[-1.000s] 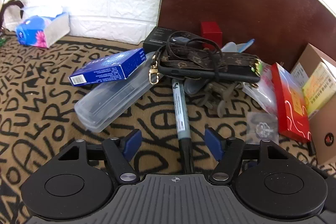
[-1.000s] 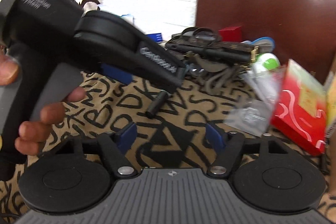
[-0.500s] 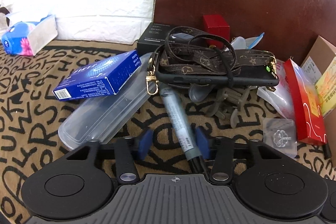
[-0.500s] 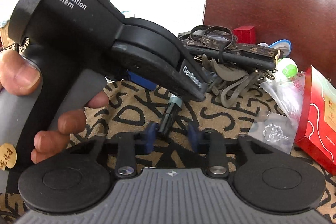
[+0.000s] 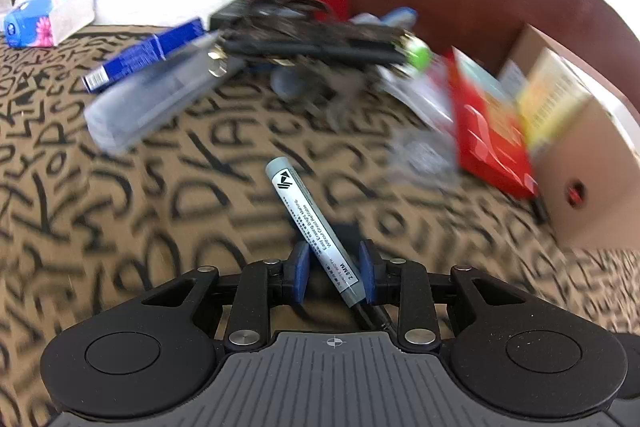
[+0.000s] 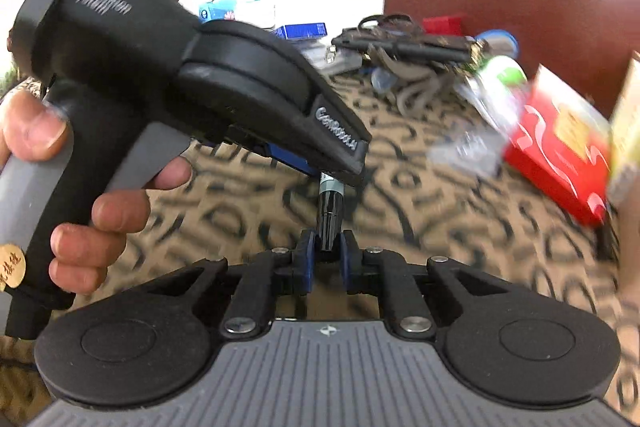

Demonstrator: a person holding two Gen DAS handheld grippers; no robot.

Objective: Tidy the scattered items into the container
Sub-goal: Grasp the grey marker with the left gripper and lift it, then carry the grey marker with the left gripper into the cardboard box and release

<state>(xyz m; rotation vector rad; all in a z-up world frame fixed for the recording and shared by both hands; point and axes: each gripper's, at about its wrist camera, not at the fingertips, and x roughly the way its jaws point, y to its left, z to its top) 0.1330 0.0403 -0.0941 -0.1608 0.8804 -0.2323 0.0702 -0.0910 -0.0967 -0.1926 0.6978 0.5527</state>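
Left wrist view: left gripper (image 5: 333, 273) is clamping the grey labelled marker (image 5: 310, 223); right gripper (image 6: 324, 257) is pinching its black cap (image 6: 329, 217), likely needing carrying to the cardboard box (image 5: 588, 163).

The right hand-held gripper (image 6: 324, 259) clamps the black cap end of the marker (image 6: 329, 215). The left hand-held gripper (image 6: 332, 163), held by a hand (image 6: 80, 195), grips the marker's grey body above the lettered surface (image 6: 460, 235).

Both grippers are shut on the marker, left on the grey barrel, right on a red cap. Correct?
Nearly. The cap is black, not red; the right wrist view shows it between the right gripper pads. The left gripper is shut on the marker at its grey barrel, as you said.
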